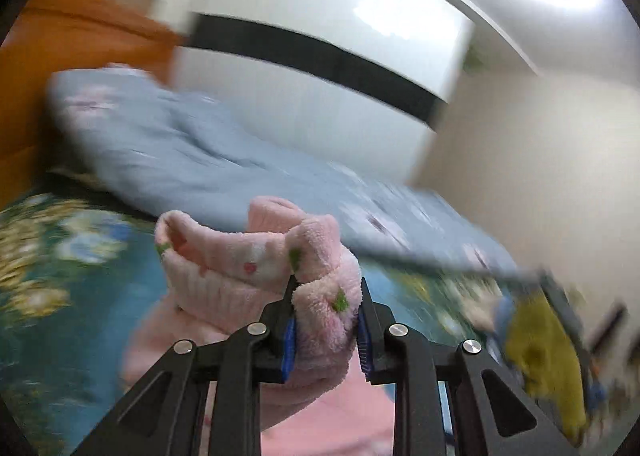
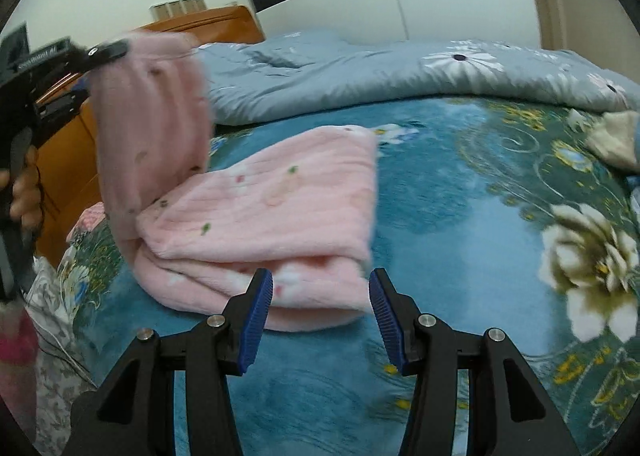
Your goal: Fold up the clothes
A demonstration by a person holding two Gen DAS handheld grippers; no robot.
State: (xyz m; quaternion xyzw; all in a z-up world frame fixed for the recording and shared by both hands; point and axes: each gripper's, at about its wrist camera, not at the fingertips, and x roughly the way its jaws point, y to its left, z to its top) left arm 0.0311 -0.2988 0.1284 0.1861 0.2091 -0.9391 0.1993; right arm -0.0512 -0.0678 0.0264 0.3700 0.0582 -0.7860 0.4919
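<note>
Pink garment partly folded on the bed, last flap lifted.

The left gripper [image 1: 326, 320] has its jaws clamped on an end of the pink garment [image 2: 256, 216]; the right gripper [image 2: 320, 320] hovers half-open and empty; the flap is not yet laid on the bed [image 2: 460, 192].

Bright, even indoor light, with glare blown out at upper right of the left view. Heavy motion blur there; sharper on the right, edges bent and vignetted.

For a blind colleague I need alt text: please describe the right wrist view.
A partly folded pink fleece garment lies on a blue floral bedsheet, just beyond the open, empty right gripper. At the left edge, the left gripper lifts one end of the garment upright. A grey-blue quilt lies behind.
</note>
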